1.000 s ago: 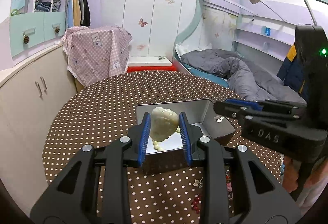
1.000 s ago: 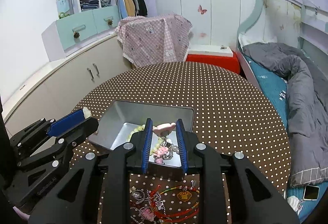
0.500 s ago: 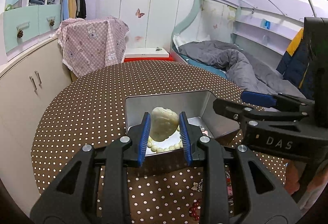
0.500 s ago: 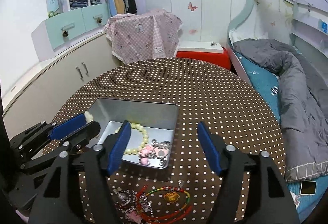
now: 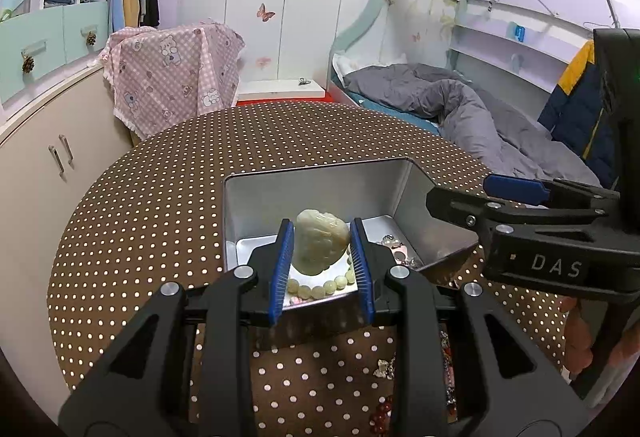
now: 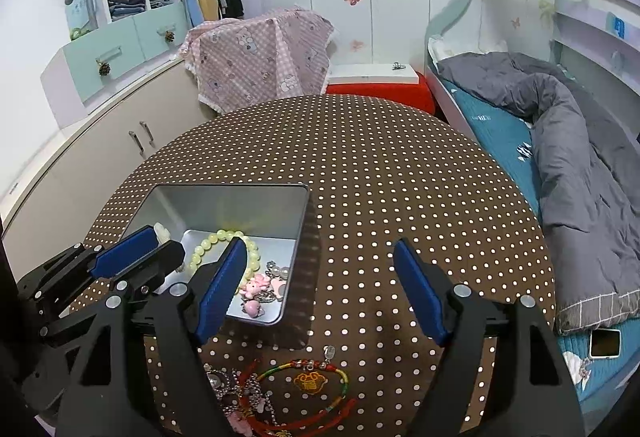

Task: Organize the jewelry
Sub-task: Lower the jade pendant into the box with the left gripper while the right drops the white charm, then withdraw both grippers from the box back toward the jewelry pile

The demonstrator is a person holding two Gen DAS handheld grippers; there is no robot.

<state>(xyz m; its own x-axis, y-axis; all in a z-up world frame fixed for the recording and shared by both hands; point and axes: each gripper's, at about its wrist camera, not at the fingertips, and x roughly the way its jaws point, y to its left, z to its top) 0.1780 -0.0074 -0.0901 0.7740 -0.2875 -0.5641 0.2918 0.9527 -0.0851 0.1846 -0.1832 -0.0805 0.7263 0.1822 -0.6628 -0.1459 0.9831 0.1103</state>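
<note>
My left gripper (image 5: 322, 257) is shut on a pale green jade pendant (image 5: 319, 245) and holds it over the silver tin (image 5: 312, 189). In the tin lie a pale bead bracelet (image 6: 218, 243) and pink charm pieces (image 6: 258, 287). My right gripper (image 6: 318, 289) is open and empty, above the table to the right of the tin (image 6: 224, 201). It shows at the right of the left wrist view (image 5: 516, 193). A pile of loose jewelry with a red and green cord bracelet (image 6: 308, 381) lies on the table below my right gripper.
The round table has a brown dotted cloth (image 6: 400, 177). A bed with a grey duvet (image 6: 568, 141) stands at the right. A chair under a pink cloth (image 6: 260, 57) and a cabinet (image 6: 100, 149) stand behind and left of the table.
My right gripper opened and dropped the pink charm piece into the tin, then drew back to the right. My left gripper came closer over the tin, still holding the pendant.
</note>
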